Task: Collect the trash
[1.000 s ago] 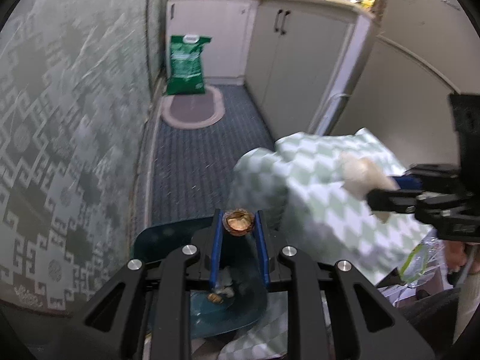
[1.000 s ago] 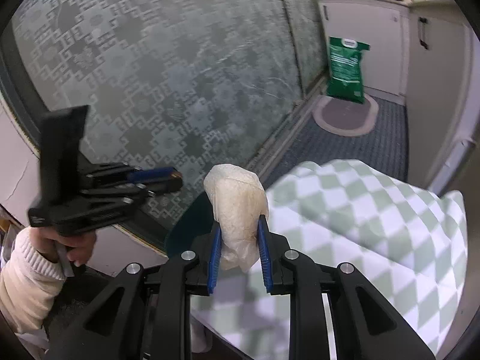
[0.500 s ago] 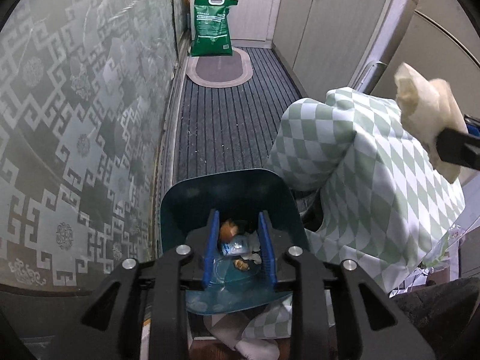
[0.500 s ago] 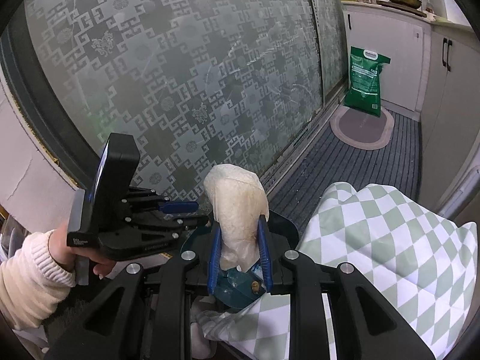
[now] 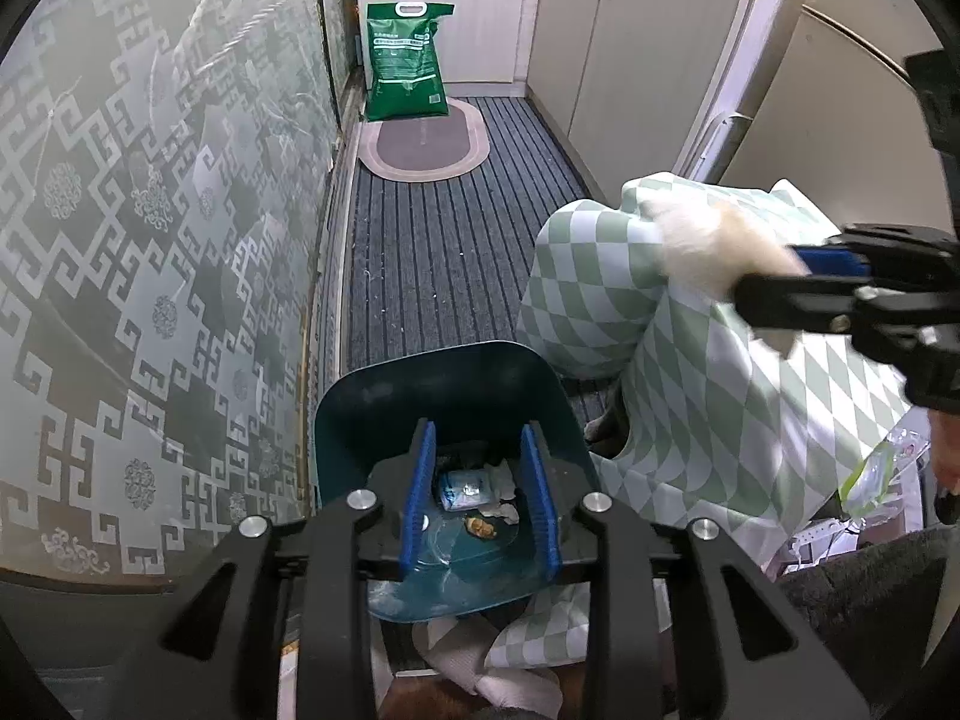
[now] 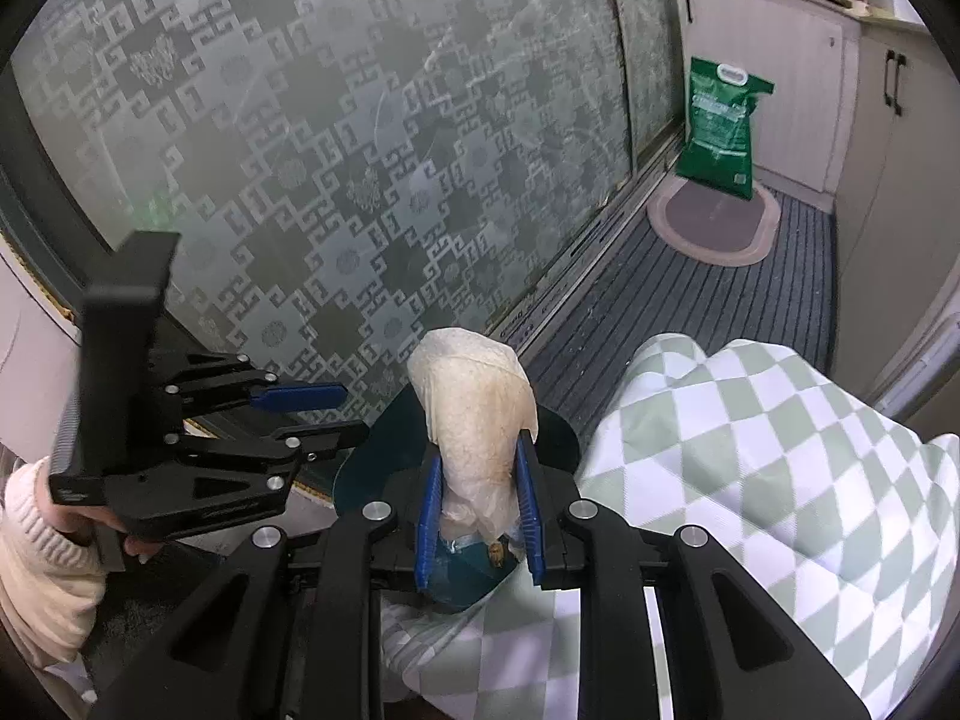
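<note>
A teal trash bin point(image 5: 444, 360) stands on the floor, directly under my left gripper point(image 5: 477, 438). The left jaws are opening and nothing is between the blue pads. A blue-white wrapper point(image 5: 462, 489) and a brown shell scrap point(image 5: 480, 527) lie in the bin. My right gripper point(image 6: 480, 456) is shut on a crumpled, stained white tissue point(image 6: 474, 396) and hovers over the bin point(image 6: 360, 474). The left wrist view shows that tissue point(image 5: 708, 240) in the right gripper point(image 5: 774, 276), above and to the right of the bin. The left gripper point(image 6: 351, 411) appears at the left in the right wrist view.
A green-and-white checked cloth point(image 5: 720, 420) drapes down right beside the bin. A patterned frosted glass door point(image 5: 150, 210) runs along the left. Farther off are a green bag point(image 5: 408, 60), an oval mat point(image 5: 420, 144) and white cabinets point(image 5: 630, 48). A cream sleeve point(image 6: 36, 540) holds the left gripper.
The brown shell scrap that the left gripper held has dropped into the bin, and its jaws have widened. The right gripper has carried the tissue closer over the bin.
</note>
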Motion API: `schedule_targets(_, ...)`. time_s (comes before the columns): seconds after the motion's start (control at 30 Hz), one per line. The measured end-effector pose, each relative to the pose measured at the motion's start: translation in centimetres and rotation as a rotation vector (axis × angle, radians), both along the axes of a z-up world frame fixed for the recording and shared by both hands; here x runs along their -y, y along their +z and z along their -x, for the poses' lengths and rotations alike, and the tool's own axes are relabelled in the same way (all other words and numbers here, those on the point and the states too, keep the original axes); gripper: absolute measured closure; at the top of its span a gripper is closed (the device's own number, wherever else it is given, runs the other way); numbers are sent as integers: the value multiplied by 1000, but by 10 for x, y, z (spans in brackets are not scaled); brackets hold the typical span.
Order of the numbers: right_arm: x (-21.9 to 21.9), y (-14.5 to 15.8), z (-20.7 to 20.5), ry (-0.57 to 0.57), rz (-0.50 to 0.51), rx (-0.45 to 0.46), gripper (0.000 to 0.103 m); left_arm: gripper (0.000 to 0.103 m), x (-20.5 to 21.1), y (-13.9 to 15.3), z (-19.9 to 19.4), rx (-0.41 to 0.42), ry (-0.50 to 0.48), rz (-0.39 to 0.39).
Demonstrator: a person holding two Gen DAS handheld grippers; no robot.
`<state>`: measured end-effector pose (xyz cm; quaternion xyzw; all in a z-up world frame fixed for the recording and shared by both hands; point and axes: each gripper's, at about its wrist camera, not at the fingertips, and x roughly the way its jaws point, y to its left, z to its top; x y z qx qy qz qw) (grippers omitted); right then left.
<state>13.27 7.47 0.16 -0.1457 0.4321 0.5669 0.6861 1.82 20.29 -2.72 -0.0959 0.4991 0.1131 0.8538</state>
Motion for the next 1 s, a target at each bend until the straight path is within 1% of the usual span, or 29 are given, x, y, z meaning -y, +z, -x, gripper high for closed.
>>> schedule_targets(0.07, -9, -5, 4, 21, 27, 14, 80, 60, 2, 2, 0, 1, -4, -3)
schedule_targets(0.17, -22, -13, 12, 56, 67, 28, 80, 58, 5, 2, 2, 4, -24, 8)
schedule_targets(0.27, -30, -20, 18, 92, 98, 31, 77, 52, 2, 0, 6, -5, -34, 0)
schedule_targets(0.3, -32, -20, 20, 101, 101, 32, 77, 48, 0, 0, 8, -7, -31, -3)
schedule_targets(0.37, -39, -22, 27, 118, 114, 39, 77, 47, -5, 1, 12, -8, -18, -9)
schedule_targets(0.4, -42, -23, 29, 124, 118, 38, 76, 45, -7, 1, 16, -12, -11, -16)
schedule_targets(0.43, -45, -24, 32, 130, 122, 36, 70, 39, -8, 2, 19, -11, -7, -17)
schedule_targets(0.47, -48, -26, 34, 138, 128, 31, 65, 38, -10, 1, 23, -9, -1, -13)
schedule_targets(0.5, -51, -27, 35, 143, 135, 29, 56, 38, -13, -1, 29, -15, 10, -5)
schedule_targets(0.57, -54, -31, 38, 158, 150, 21, 54, 37, -16, -6, 36, -29, 29, 2)
schedule_targets(0.6, -55, -33, 39, 161, 158, 16, 52, 36, -19, -8, 41, -37, 42, 5)
schedule_targets(0.63, -56, -36, 41, 164, 172, 17, 47, 34, -20, -9, 43, -37, 49, 9)
schedule_targets(0.7, -55, -40, 42, 166, 191, 20, 45, 33, -22, -8, 47, -27, 59, 20)
schedule_targets(0.77, -51, -40, 41, 152, 197, 29, 44, 29, -23, -6, 50, -17, 70, 28)
schedule_targets(0.8, -48, -37, 40, 144, 191, 33, 40, 26, -23, -5, 52, -12, 75, 30)
schedule_targets(0.83, -43, -32, 39, 129, 177, 39, 34, 19, -21, -4, 53, -3, 77, 30)
schedule_targets(0.87, -38, -26, 37, 114, 162, 44, 31, 16, -19, -3, 53, 1, 79, 28)
schedule_targets(0.93, -26, -13, 33, 77, 124, 57, 20, 14, -11, 1, 55, 28, 75, 2)
schedule_targets(0.97, -20, -8, 32, 62, 110, 61, 19, 11, -4, 5, 56, 49, 68, -24)
schedule_targets(1.0, -15, -4, 31, 46, 99, 66, 15, 9, 0, 7, 57, 63, 65, -42)
